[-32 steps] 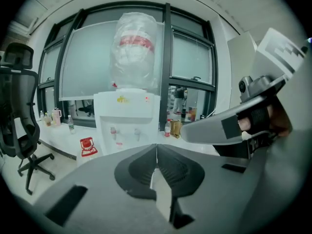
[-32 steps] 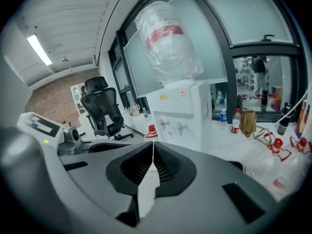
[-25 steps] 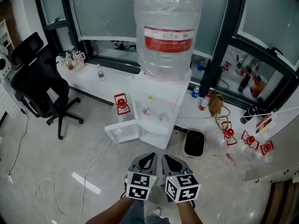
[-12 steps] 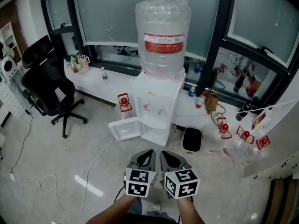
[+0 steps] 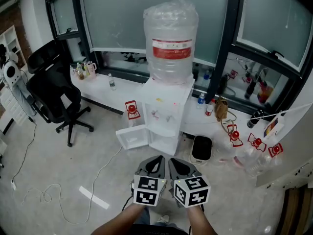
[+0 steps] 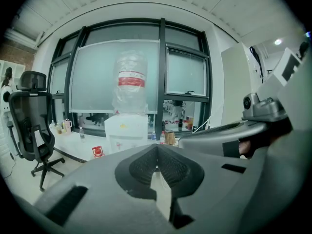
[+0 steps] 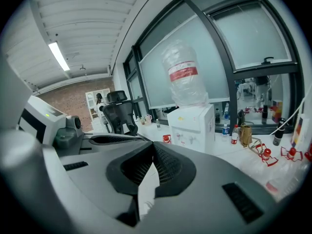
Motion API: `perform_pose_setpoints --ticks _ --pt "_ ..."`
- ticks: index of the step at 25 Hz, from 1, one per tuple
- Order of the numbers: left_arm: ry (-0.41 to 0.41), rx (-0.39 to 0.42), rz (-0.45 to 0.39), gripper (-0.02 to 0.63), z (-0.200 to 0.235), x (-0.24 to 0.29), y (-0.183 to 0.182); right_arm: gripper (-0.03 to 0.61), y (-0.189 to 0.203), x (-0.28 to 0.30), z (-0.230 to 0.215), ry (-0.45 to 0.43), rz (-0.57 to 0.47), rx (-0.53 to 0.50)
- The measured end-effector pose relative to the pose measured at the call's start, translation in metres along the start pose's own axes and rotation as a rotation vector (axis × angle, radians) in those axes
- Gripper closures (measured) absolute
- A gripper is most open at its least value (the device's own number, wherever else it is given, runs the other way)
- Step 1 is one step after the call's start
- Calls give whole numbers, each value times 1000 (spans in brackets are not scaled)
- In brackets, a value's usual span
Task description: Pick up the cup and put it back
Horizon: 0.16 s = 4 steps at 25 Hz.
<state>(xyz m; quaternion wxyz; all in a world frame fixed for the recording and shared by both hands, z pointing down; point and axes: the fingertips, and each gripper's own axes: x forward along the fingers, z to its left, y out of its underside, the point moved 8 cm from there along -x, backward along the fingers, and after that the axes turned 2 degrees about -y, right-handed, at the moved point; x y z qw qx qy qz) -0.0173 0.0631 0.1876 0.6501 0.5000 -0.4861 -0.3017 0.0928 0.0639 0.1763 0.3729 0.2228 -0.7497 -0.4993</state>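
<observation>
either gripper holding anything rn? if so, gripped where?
Nothing is held. The left gripper and the right gripper both have their jaws closed together with nothing between them. They are side by side in the air, facing the water dispenser.

Left arm and right arm are cut off at the head view's bottom edge. Bottles on the white ledge are too small to identify. The left gripper hides the base of the water dispenser.
</observation>
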Motion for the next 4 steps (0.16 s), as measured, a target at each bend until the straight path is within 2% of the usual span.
perform_pose_setpoints --ticks 4 --pt "-1 -1 -4 601 1 -2 -2 557 -1 -1 0 1 1 1"
